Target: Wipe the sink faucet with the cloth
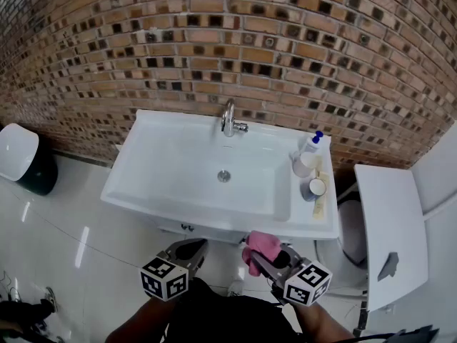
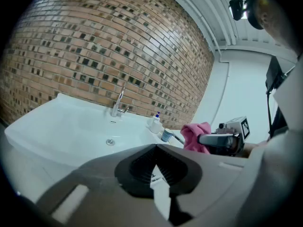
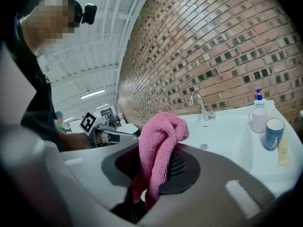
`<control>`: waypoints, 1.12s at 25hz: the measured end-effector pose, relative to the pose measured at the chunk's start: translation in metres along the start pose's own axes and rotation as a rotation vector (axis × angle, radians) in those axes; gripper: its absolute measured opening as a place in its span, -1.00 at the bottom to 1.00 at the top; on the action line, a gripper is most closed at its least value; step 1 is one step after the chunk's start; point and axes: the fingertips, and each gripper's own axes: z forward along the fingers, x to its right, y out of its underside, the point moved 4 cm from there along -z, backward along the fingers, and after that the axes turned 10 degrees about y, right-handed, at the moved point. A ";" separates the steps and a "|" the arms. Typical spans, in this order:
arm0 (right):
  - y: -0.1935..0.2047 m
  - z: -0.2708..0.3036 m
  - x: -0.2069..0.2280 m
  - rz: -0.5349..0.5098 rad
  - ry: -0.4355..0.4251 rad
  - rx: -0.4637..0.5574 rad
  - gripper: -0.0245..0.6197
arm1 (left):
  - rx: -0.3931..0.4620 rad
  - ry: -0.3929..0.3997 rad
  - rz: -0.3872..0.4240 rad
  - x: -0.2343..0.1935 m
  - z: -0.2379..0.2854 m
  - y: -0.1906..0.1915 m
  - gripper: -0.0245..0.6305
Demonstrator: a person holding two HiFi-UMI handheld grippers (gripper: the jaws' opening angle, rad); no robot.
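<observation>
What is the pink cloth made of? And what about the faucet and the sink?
The cloth looks like soft microfiber or terry: its surface is fuzzy and it droops in folds. The faucet looks like polished chromed metal, silvery with bright glints. The sink looks like glossy white ceramic, smooth with soft reflections, though it might be moulded resin.
</observation>
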 end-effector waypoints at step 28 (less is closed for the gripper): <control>-0.095 0.186 0.072 0.083 0.319 0.089 -0.64 | -0.170 0.269 0.099 -0.206 0.050 -0.127 -0.91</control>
